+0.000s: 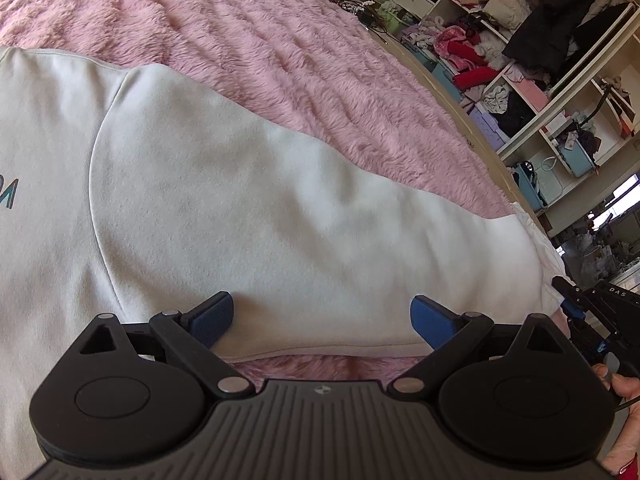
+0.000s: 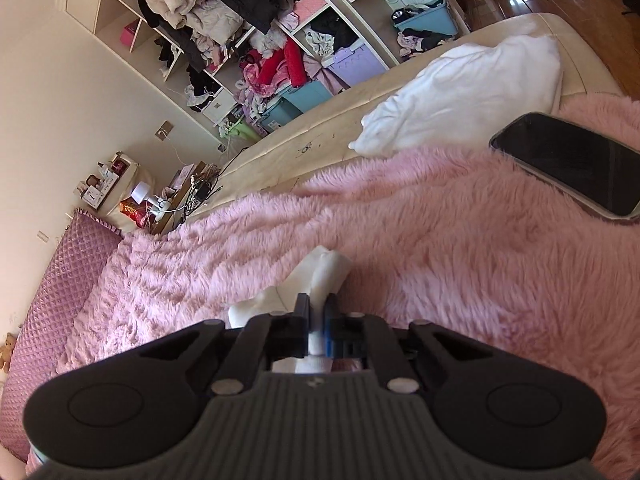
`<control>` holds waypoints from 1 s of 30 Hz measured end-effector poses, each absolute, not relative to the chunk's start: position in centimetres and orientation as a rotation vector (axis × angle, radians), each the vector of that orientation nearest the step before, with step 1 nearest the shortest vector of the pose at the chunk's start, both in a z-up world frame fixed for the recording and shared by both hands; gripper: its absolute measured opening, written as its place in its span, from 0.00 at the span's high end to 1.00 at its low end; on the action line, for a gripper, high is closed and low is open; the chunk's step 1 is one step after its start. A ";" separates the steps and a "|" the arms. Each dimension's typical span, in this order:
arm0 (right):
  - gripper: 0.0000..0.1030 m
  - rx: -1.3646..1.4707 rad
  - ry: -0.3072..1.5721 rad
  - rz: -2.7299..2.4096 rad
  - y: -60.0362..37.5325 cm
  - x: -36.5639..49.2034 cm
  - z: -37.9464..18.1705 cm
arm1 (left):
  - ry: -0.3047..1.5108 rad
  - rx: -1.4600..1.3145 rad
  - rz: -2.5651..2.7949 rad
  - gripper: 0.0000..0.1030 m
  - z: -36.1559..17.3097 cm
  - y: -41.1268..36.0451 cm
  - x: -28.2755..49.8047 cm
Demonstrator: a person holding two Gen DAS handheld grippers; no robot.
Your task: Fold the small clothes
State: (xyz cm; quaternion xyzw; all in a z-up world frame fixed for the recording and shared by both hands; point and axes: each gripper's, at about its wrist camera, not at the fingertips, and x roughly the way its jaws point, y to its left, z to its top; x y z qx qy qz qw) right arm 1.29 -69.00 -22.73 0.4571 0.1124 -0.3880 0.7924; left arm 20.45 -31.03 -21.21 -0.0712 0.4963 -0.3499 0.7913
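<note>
A small pale grey-white sweatshirt point(image 1: 120, 184) lies flat on a fluffy pink blanket point(image 1: 280, 40), its long sleeve point(image 1: 320, 232) stretched out to the right. My left gripper point(image 1: 322, 316) is open, its blue pads on either side of the sleeve's lower edge, just above it. My right gripper point(image 2: 318, 320) is shut on the sleeve's white cuff point(image 2: 320, 276), which bunches up between the pads; it also shows at the right edge of the left wrist view point(image 1: 576, 304).
A black phone point(image 2: 572, 168) lies on the blanket at the right. A white cloth point(image 2: 464, 92) sits on the bed's beige edge point(image 2: 320, 136). Shelves crammed with clothes and bins point(image 2: 280, 40) stand beyond the bed. A cluttered nightstand point(image 2: 140, 200) is at the left.
</note>
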 end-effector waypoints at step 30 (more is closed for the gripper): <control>0.99 0.775 0.339 0.223 -27.1 21.6 -8.5 | 0.806 -0.622 -0.293 0.00 -13.8 5.8 14.8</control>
